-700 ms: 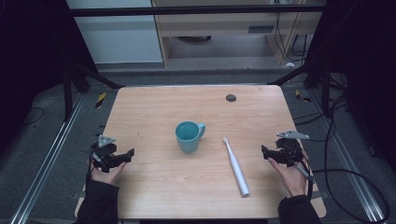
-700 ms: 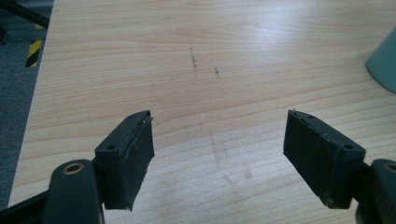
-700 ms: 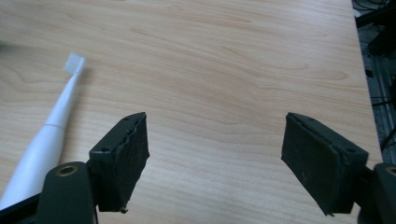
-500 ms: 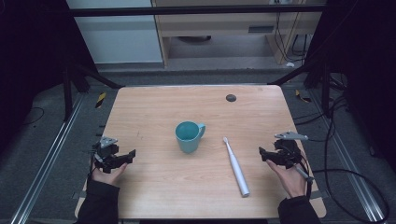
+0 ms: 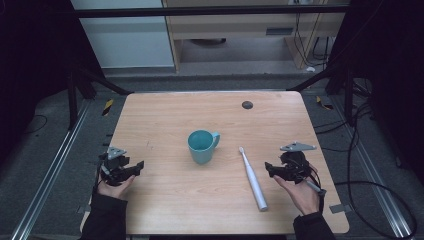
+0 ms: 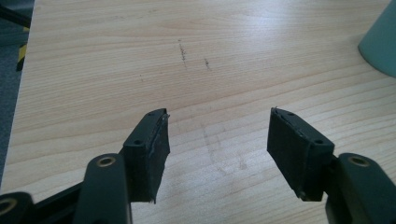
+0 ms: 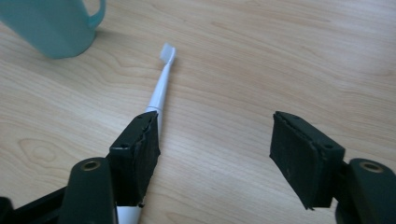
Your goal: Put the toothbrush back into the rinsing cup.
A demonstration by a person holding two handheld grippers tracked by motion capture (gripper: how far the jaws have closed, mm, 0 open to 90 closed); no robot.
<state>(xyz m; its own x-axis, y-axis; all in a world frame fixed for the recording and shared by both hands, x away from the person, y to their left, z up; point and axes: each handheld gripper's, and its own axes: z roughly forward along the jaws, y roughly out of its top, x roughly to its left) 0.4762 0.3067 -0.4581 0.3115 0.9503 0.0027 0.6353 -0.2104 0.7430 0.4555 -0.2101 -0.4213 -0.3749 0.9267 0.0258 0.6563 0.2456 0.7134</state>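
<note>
A teal mug stands upright at the middle of the wooden table, handle to the right. Right of it lies a white electric toothbrush, head toward the mug. My left gripper rests near the table's left edge, open, with bare wood between its jaws; the mug's side shows far off. My right gripper sits just right of the toothbrush, also open. In the right gripper view the toothbrush runs behind the left jaw, outside the gap, and the mug stands beyond it.
A small dark round disc sits near the table's far edge. Metal rails run along the floor on both sides, with cables on the right. A cabinet stands behind the table.
The right gripper has edged slightly left toward the toothbrush. The left gripper, the mug and the toothbrush have stayed put.
</note>
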